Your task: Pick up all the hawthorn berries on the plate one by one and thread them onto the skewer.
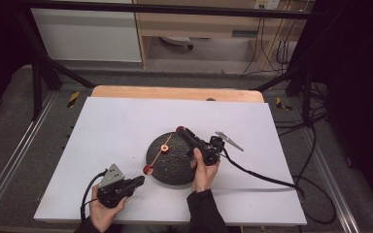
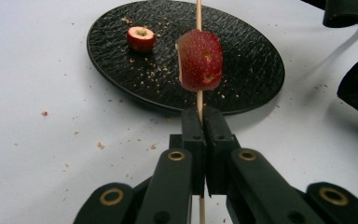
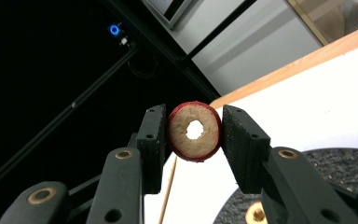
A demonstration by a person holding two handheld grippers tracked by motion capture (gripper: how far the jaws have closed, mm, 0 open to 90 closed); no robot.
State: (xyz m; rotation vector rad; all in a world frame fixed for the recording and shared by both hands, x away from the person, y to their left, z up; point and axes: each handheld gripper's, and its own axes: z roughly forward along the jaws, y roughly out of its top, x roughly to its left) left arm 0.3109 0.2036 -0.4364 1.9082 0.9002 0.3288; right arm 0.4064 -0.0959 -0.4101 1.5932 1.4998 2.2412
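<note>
High view: the left claw (image 1: 138,181) sits near the desk's (image 1: 116,131) front edge, left of centre, with its jaws pinched tight on the end of a thin wooden skewer (image 1: 156,158). The skewer slants up and away over the black textured plate (image 1: 175,170), which lies at about the middle of the desk. A red fruit slice (image 1: 148,169) is threaded on the skewer just past the left claw, above the plate's near-left rim. A second slice (image 1: 165,148) shows further up the skewer; I cannot tell whether it is threaded or lies on the plate.

The right claw (image 1: 180,131) is raised over the plate's far rim and grips a cored fruit ring (image 3: 195,131) by its red skin, one pad on each side, the pale cut face with its centre hole turned to the right gripper view. Crumbs are scattered on the plate and the desk around it.
</note>
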